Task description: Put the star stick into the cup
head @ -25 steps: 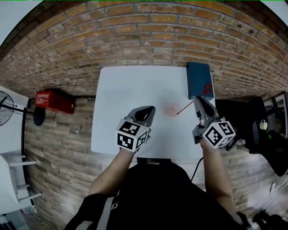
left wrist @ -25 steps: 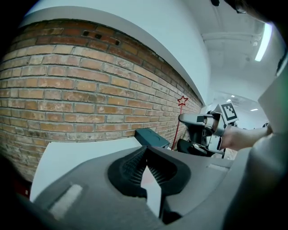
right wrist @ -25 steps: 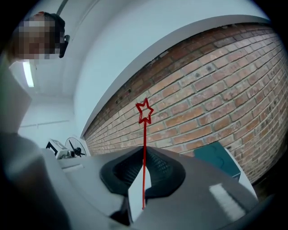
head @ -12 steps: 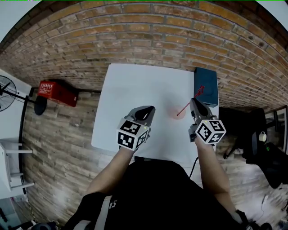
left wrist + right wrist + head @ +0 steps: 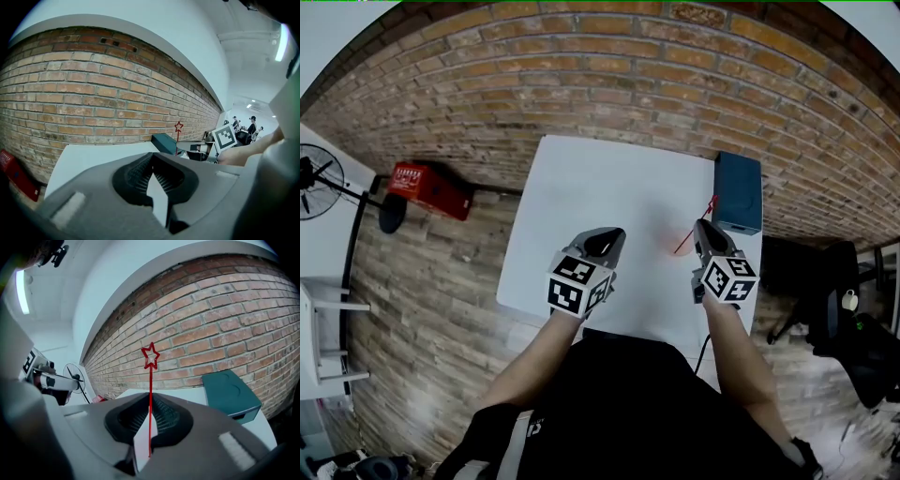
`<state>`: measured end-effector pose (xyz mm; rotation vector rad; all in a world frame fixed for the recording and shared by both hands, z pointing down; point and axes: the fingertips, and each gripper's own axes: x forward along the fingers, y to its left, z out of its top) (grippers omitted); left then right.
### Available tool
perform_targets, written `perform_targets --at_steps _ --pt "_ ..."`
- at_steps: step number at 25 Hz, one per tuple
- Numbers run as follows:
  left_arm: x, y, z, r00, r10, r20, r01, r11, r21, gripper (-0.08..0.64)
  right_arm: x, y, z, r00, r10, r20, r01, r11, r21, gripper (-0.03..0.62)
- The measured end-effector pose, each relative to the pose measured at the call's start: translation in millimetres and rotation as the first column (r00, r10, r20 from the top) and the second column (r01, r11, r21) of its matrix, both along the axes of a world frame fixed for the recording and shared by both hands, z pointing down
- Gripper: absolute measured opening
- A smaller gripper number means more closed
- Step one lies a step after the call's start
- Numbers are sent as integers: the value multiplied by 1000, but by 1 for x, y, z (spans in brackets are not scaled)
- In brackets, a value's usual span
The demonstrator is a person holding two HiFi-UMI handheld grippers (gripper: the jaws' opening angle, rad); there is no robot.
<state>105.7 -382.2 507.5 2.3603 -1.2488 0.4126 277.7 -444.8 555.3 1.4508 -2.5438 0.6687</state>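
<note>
Right gripper (image 5: 149,401) pinches the red star stick (image 5: 150,380), its free end slanting near-left toward the faint pink cup (image 5: 671,242) just beside; the closed, empty left gripper (image 5: 606,236) sits farther left.

The star stick (image 5: 150,394) is bright red, the cup (image 5: 667,238) faint pink on the white table (image 5: 581,197), and the box (image 5: 738,192) teal. The left tool (image 5: 606,240) and right tool (image 5: 706,228) are grey, each with a black-and-white square-marker cube. The brickwork (image 5: 581,75) is red-brown.

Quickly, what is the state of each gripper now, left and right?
Left gripper: closed, nothing between its jaws.
Right gripper: closed on the star stick.
</note>
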Motion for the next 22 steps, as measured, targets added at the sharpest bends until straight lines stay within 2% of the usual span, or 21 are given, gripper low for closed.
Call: perform_targets --at_steps 11,12,17,22 --pt "1 8 3 1000 11 -17 -12 1000 -8 6 -2 14 39 1000 -7 -15 4 985 -172 25" --pt "1 9 2 1000 12 -19 -13 1000 -7 6 -2 15 41 1000 -11 -9 9 983 -186 36" --pt "3 13 -1 999 27 -30 -27 1000 -3 6 0 23 45 1000 7 6 -6 975 -222 190" --pt "4 19 0 998 55 -34 -55 998 -3 6 9 34 44 997 71 41 -60 971 -230 209"
